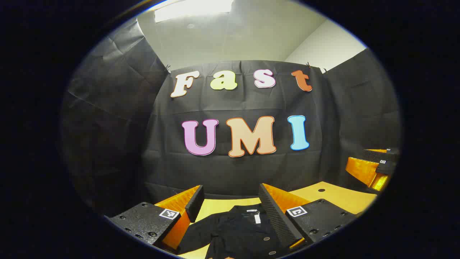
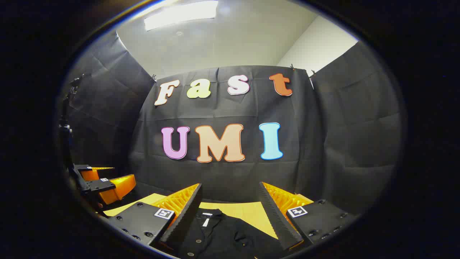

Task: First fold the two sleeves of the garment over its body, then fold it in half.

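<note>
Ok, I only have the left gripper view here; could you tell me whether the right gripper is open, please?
Observer: Yes, the right gripper is open, with nothing between its fingers.
Operator: Thank you. What lies below it?
Observer: The shirt, lying on the table with its collar toward the back wall.
</note>
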`<state>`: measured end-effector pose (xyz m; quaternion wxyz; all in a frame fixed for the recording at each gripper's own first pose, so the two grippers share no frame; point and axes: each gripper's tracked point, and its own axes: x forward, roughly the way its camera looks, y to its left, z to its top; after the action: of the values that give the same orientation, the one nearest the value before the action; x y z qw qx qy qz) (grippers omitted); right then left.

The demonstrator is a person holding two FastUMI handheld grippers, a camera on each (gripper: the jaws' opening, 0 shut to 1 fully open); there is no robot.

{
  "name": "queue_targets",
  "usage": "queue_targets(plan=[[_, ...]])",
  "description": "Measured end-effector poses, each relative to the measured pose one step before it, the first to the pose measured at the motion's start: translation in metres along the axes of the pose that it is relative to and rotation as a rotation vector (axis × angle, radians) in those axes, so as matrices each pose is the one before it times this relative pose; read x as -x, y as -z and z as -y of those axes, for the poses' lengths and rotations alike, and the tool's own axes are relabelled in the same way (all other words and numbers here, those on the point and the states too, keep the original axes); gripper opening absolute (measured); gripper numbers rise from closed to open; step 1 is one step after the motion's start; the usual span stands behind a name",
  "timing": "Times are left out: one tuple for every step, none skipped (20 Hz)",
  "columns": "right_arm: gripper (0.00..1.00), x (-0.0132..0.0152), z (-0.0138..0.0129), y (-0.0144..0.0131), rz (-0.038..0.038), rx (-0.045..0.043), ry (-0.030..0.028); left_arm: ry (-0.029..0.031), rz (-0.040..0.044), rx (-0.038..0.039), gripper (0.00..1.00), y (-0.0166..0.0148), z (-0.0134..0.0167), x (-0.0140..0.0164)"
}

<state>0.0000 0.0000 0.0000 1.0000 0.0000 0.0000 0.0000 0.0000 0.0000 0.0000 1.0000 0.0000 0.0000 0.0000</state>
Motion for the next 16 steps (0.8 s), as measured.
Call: queue_targets(plan=[[0.98,-0.00008,-0.00292,-0.00037,-0.00122,0.00084,0.0004,0.00327,-0.00139,-0.00041,0.98,0.00025,-0.00086,-0.00007],[0.96,0.00058,-0.00252,0.00105,0.00029,0.00184,-0.00061,0.00292,-0.00052,-0.00177,0.98,0.00066,-0.00294,0.00168],[0.97,-0.00037,-0.00116,-0.00101,0.00176,0.00436,0.00426,0.00484,0.00323,-0.00176,0.98,-0.00093,-0.00257,0.00006],[0.98,0.00057,0.00013,-0.00103,-0.00014,0.00535,0.0079,0.00725,-0.00292,-0.00096,0.98,0.0013,-0.00115,-0.00082],[0.98,-0.00008,0.00013,-0.00139,0.00005,0.00403,0.00873,0.0089,-0.00606,0.00228,0.98,0.00116,0.00085,-0.00018],[0.99,0.00127,0.00089,-0.00043,-0.00032,-0.00054,0.0055,0.00488,-0.00654,0.00564,0.99,0.00317,-0.00123,-0.00035],[1.0,0.00138,-0.0001,-0.00203,0.00049,-0.00379,0.00012,-0.00327,-0.00767,0.00703,0.98,0.00129,-0.00215,0.00104],[0.99,0.00122,-0.00152,-0.00173,-0.00043,-0.00279,-0.00531,-0.01344,-0.00828,0.00964,0.99,0.00052,-0.00185,-0.00023],[0.98,0.00074,0.00003,-0.00102,0.00105,0.00313,-0.00815,-0.00938,-0.00431,0.00593,0.99,0.00079,-0.00037,0.00108],[0.96,0.00011,0.00133,-0.00177,0.00798,0.00659,-0.00711,-0.0118,0.00104,0.00324,0.93,-0.00172,0.00049,0.00075],[0.96,-0.00117,0.00213,-0.00332,0.01089,0.00371,-0.00435,-0.01297,0.00819,-0.00194,0.95,-0.0039,-0.0004,0.00156],[0.96,-0.00213,0.00193,-0.00034,0.00066,-0.00554,-0.00613,-0.01789,0.00688,-0.00635,0.98,-0.00483,-0.00134,0.00074],[0.96,-0.00258,-0.0005,0.00125,-0.00916,-0.01355,-0.01345,-0.01146,0.00982,-0.00554,0.93,-0.00211,-0.00047,0.0017],[0.98,-0.00146,-0.00259,0.00239,-0.00573,-0.00871,-0.01526,0.00035,0.01592,-0.00331,0.93,-0.00545,0.00265,0.00135],[0.99,-0.00099,0.00201,-0.00105,0.00173,-0.00003,-0.00176,-0.00297,0.01216,-0.00721,0.93,-0.00349,0.00095,-0.00004],[0.98,-0.00051,0.00376,-0.00204,0.00298,0.00169,0.00054,-0.00988,-0.00092,-0.01062,0.98,-0.00033,-0.00241,0.00047]])
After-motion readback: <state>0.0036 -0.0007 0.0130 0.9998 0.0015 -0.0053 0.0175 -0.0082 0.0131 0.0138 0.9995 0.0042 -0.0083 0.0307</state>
